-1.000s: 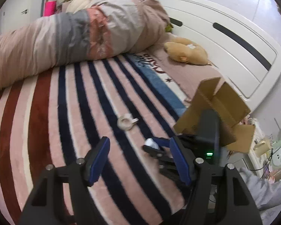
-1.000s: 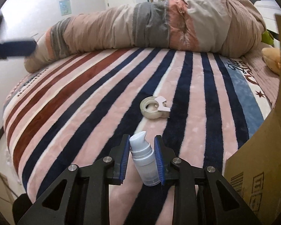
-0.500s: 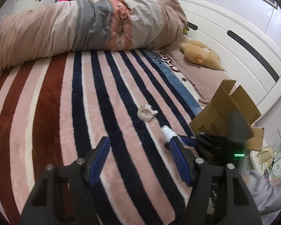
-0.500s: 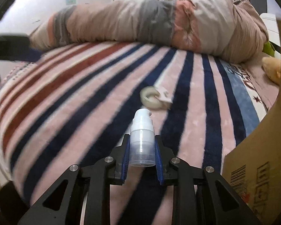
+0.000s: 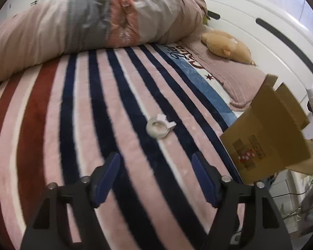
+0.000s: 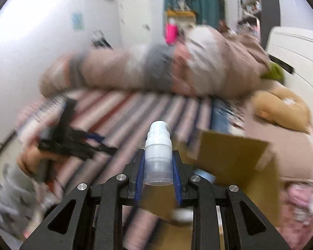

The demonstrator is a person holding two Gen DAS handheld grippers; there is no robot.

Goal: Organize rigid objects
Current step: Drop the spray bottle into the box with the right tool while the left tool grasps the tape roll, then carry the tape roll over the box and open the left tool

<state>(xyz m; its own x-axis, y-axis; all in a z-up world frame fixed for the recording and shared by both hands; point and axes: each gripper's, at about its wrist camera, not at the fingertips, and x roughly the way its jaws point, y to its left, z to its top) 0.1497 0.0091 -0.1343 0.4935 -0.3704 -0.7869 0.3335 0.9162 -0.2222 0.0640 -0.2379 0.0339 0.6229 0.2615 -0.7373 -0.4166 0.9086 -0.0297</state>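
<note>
Two blue pads of your right gripper (image 6: 158, 171) clamp the pump bottle (image 6: 157, 153) at its lower body, one on each side; its long axis runs straight out along the fingers, nozzle end pointing away from you. Beyond it the open cardboard box (image 6: 229, 152) sits on the striped blanket (image 6: 123, 108), though that view is blurred. Your left gripper (image 5: 156, 176) hangs spread wide and empty above the blanket, with the tape roll (image 5: 158, 126) lying farther ahead between its fingers' lines, left of the box.

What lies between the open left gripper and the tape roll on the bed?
Only bare striped blanket separates the left gripper from the tape roll, seen in the left wrist view.
</note>
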